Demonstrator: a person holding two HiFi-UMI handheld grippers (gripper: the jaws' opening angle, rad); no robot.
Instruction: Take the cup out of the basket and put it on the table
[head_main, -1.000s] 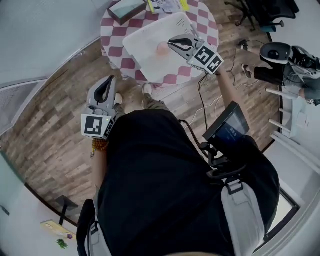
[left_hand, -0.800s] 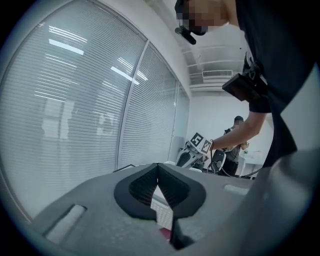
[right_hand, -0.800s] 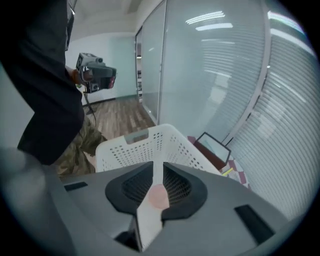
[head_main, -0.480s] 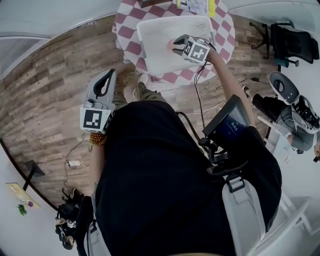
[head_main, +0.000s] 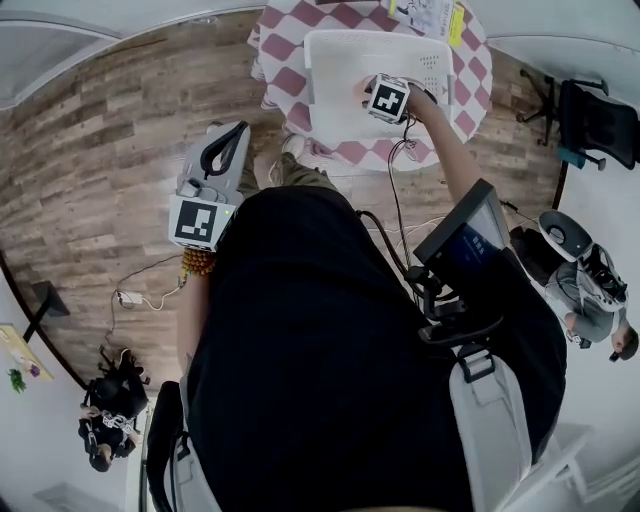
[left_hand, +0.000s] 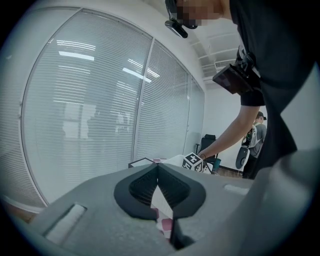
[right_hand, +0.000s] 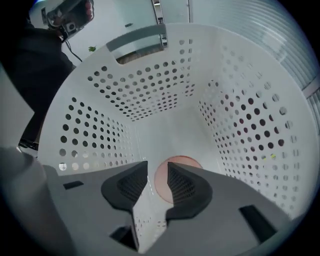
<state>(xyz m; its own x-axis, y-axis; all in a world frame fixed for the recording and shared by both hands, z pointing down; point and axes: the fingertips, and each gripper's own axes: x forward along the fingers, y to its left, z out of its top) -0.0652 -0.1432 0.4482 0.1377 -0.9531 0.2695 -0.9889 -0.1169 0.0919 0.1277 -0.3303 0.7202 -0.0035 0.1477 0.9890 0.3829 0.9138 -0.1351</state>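
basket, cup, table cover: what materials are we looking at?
Basket: looks like white moulded plastic with a matte finish; its walls are punched with regular round holes and it has a slot handle.
Cup: salmon pink, smooth, no gloss. Probably plastic or silicone, but it is seen only from above, so that is uncertain.
Table cover: pink and white check, probably cloth or vinyl; too small to tell.

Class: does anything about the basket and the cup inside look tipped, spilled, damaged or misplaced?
Nothing stands out. The pink cup lies on the floor of the white perforated basket; no spill, no visible damage.
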